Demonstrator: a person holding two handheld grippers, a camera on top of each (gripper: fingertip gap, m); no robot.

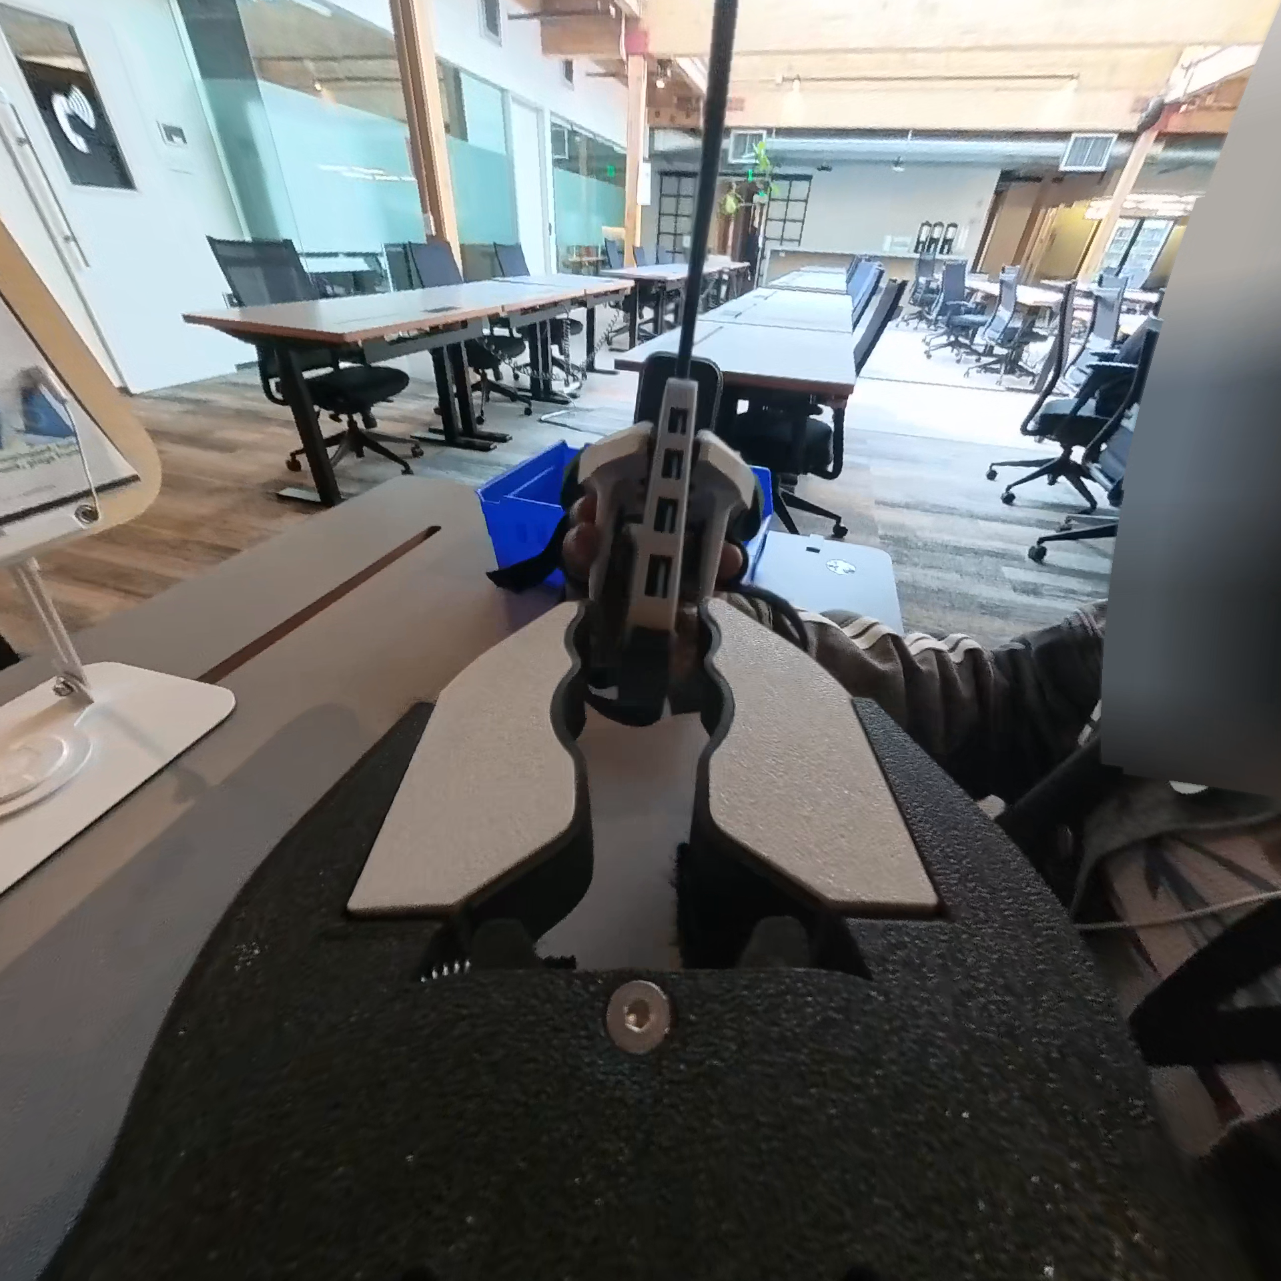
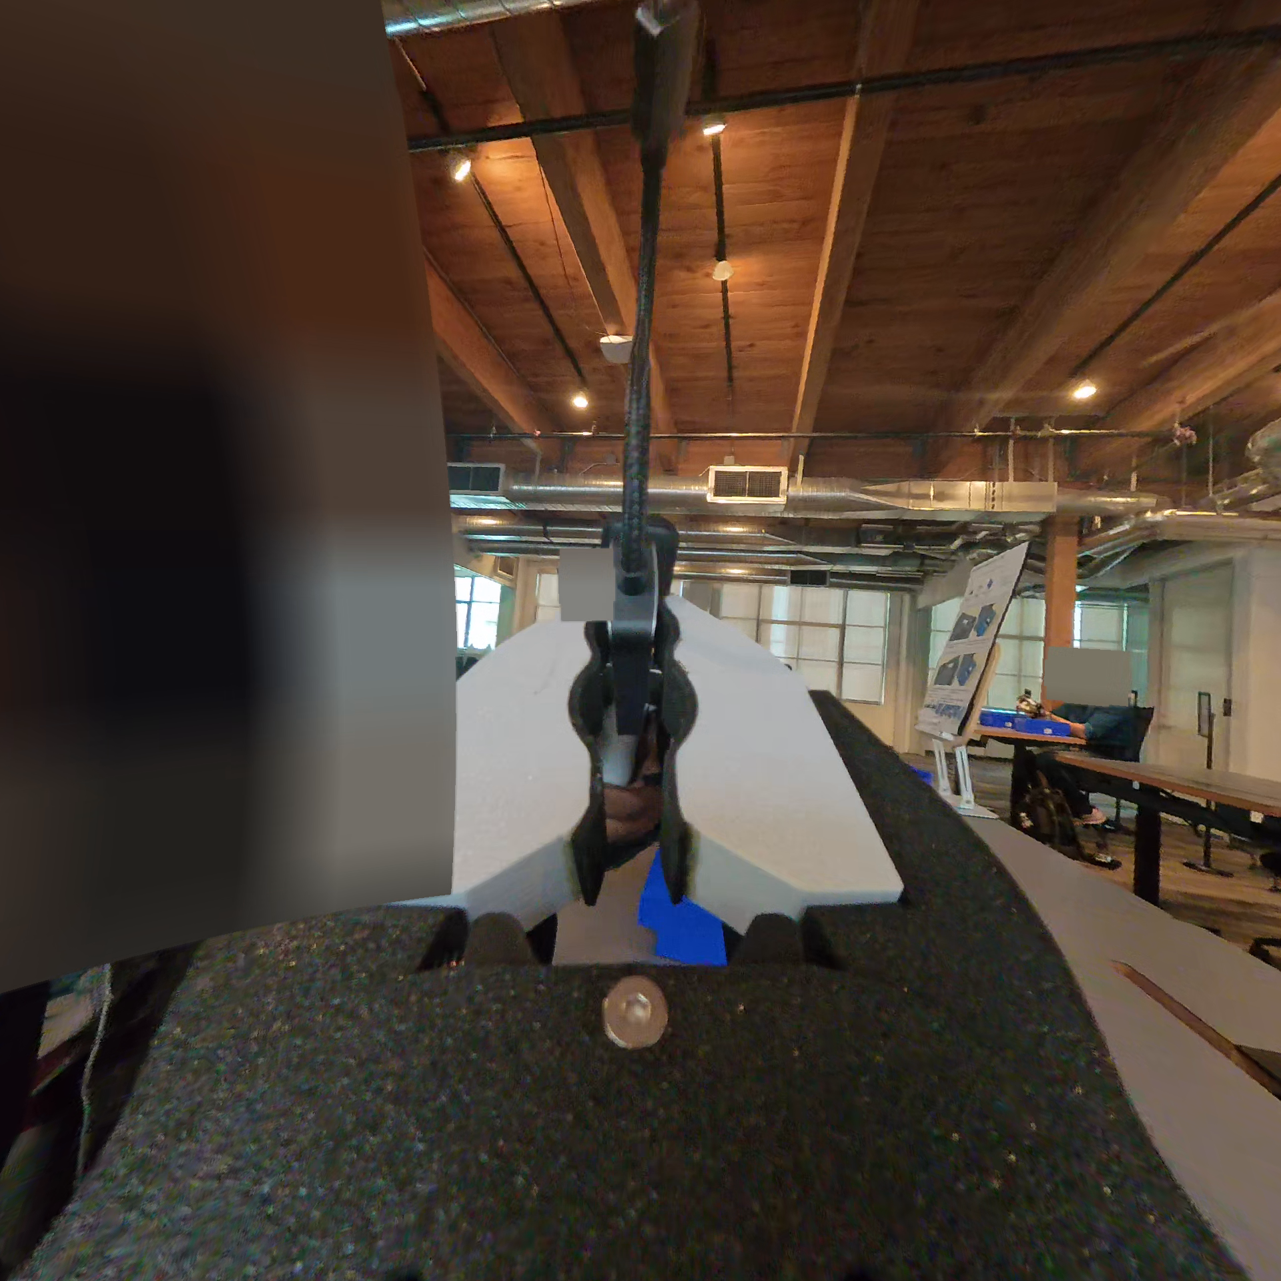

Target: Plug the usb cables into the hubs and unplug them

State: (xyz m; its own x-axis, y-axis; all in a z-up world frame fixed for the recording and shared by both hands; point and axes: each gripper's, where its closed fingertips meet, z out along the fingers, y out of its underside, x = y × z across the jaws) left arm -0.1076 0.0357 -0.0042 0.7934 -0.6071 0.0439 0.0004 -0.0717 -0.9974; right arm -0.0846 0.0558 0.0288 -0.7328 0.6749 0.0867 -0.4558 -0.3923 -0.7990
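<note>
I judge the hub [image 1: 662, 527] light, rigid and slick, raised above the surface [image 1: 277, 624] in my right hand-held gripper [image 1: 669, 478], closed on its flat sides, cable [image 1: 707, 180] rising; my left hand-held gripper [image 1: 641, 665] sits slightly parted, seemingly empty.

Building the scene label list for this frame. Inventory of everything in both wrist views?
USB hub: 1, grey, four ports, held upright in mid-air
cable: 1, black braided, rising from the hub's far end
bin: 1, blue, on the table behind the hub
laptop: 1, silver, closed, right of the bin
sign stand: 1, white, table's left side
table: 1, grey, slotted
desks and office chairs: many, background
sleeve: 1, grey, striped, right
hand: 1, behind the hub
left gripper: jaws apart around the hub's near end
right gripper: shut on the hub
</note>
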